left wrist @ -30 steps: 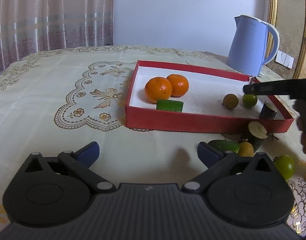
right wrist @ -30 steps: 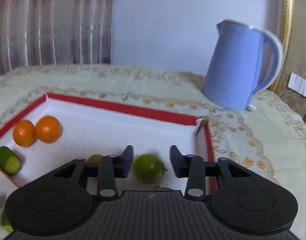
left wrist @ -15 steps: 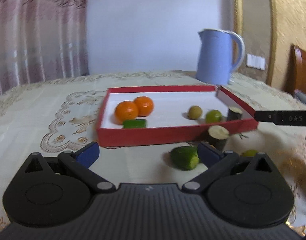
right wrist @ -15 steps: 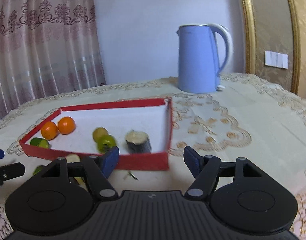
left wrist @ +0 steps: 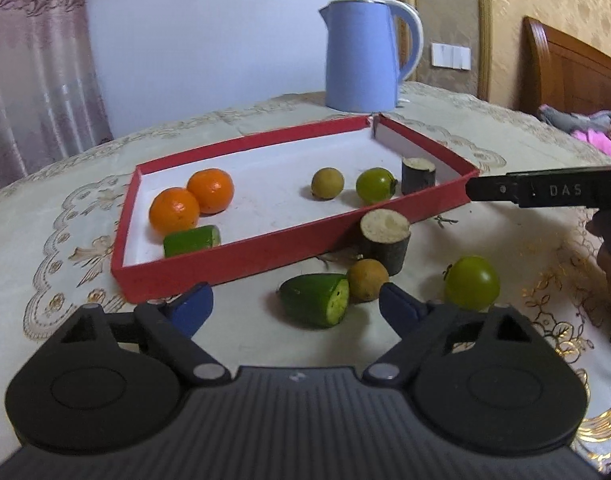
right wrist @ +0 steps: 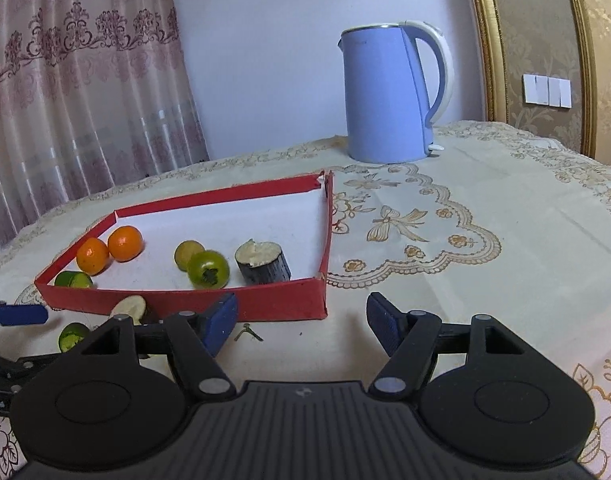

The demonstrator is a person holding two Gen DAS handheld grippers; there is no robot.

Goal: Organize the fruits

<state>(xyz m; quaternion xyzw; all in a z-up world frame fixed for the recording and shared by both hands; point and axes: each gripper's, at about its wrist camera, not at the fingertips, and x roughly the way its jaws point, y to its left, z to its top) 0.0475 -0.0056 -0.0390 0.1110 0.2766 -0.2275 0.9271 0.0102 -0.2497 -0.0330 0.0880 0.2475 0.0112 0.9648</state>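
Note:
A red box [left wrist: 233,252] [right wrist: 281,300] with a white floor holds two oranges [left wrist: 191,200], a green cucumber piece [left wrist: 191,241], a brown longan [left wrist: 327,183], a green tomato [left wrist: 375,185] [right wrist: 208,269] and a dark cane stub [left wrist: 417,170] [right wrist: 263,263]. On the cloth in front lie a cucumber piece [left wrist: 317,299], a longan [left wrist: 367,280], a cane stub [left wrist: 384,240] and a green tomato [left wrist: 471,281]. My left gripper [left wrist: 295,306] is open and empty, just before the loose cucumber piece. My right gripper [right wrist: 301,320] is open and empty, before the box's near right corner.
A blue kettle [left wrist: 365,42] [right wrist: 389,92] stands behind the box. The table has an embroidered cloth [right wrist: 465,248]. A curtain [right wrist: 77,92] hangs at the back left. The right gripper's finger [left wrist: 545,192] reaches in from the right of the left wrist view.
The right gripper let the green tomato go in the box and drew back out of it. The left gripper swung right and came closer to the loose fruit before the box.

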